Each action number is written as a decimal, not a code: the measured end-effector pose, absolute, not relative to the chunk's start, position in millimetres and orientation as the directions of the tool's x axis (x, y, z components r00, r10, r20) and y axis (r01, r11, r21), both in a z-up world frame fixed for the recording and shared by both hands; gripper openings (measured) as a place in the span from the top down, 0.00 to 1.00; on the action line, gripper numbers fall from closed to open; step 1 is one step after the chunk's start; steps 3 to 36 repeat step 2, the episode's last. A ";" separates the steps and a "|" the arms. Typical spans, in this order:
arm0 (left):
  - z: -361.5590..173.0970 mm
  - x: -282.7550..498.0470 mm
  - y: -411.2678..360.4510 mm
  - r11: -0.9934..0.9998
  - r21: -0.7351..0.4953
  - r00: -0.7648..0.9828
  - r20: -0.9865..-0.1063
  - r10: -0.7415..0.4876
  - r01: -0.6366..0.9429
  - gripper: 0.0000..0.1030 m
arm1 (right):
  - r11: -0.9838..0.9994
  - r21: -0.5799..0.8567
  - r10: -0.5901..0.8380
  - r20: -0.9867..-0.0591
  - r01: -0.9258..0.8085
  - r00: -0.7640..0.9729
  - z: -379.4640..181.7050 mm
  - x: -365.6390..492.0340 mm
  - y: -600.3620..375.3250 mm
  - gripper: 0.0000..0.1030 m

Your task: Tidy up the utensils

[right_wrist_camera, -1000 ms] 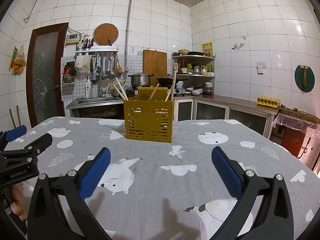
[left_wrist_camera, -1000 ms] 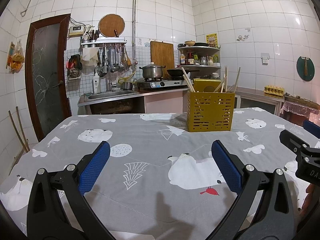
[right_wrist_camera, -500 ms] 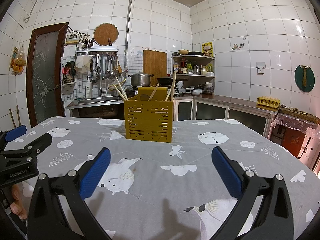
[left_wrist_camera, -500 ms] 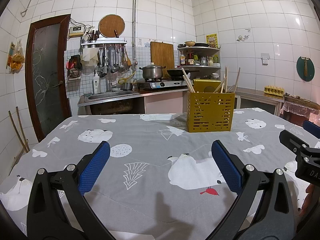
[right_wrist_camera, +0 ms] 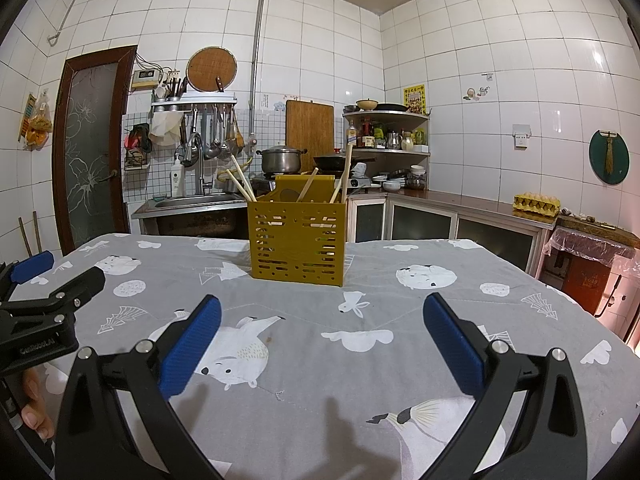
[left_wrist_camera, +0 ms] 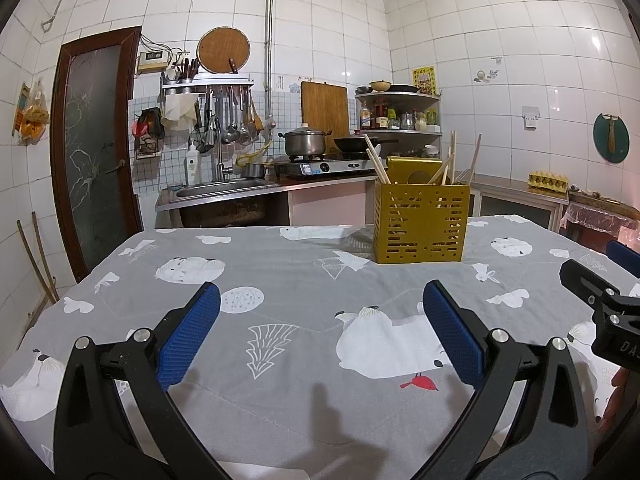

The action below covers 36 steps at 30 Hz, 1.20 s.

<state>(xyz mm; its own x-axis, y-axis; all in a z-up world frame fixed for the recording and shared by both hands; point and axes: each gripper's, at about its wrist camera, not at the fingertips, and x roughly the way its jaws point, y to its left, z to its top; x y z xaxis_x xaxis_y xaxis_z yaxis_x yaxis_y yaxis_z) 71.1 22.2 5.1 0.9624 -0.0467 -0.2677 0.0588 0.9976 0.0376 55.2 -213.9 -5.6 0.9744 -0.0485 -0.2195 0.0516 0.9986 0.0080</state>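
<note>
**Both grippers wide apart above the cloth, chopstick holder on the far side**

White-tiled kitchen walls surround you, with a steel sink (left_wrist_camera: 224, 190) at far left and a steel lidded pot (left_wrist_camera: 303, 142) on the stove behind the table. Your table is covered by a grey cloth printed with white bears (left_wrist_camera: 304, 280), and both tools hover above its near edge.

Your left gripper (left_wrist_camera: 320, 338) has its blue-padded fingers (left_wrist_camera: 188, 336) spread wide, with nothing between them; only bare cloth shows in the gap. Your right gripper (right_wrist_camera: 322, 340) is likewise spread wide and carries nothing, its blue pads (right_wrist_camera: 452, 344) well apart over the cloth. From the left wrist view you can see the right tool's black frame at the right edge, and from the right wrist view the left tool sits at the left edge, so the two are side by side.

Your target, the mustard-yellow slotted square utensil holder (left_wrist_camera: 420, 224), stands upright on the far half of the table, well apart from both grippers. It lies to the right of centre in the left wrist view and slightly left of centre in the right wrist view (right_wrist_camera: 296, 242). Several pale wooden chopsticks (left_wrist_camera: 376, 164) lean out of its top at different angles, some tilting left, others nearly upright. How the holder is divided inside, you cannot tell from here.
</note>
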 end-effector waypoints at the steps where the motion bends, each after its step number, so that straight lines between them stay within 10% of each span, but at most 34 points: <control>1: 5.1 71.3 22.8 0.998 0.037 0.962 -0.268 -0.047 0.059 0.05 | 0.999 0.008 -0.049 -0.220 0.052 0.974 -5.6 55.1 -213.8 0.04; 36: 5.1 71.3 22.7 0.998 0.036 0.962 -0.268 -0.047 0.059 0.05 | 0.999 0.008 -0.049 -0.220 0.052 0.974 -5.6 55.1 -213.8 0.04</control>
